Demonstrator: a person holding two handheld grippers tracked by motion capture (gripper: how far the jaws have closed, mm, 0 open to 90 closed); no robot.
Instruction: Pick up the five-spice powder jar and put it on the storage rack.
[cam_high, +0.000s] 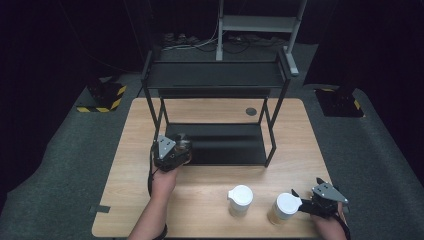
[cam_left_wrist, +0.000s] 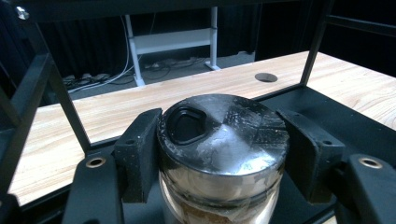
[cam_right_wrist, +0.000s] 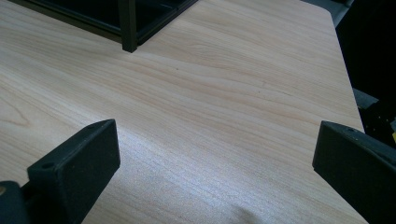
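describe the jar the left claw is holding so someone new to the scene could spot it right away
Start at the black two-tier rack on the wooden table. At the front left corner of its lower shelf, the left claw grips a glass jar. Unlike the two white-lidded containers near the table's front edge, it has a dark metallic lid.
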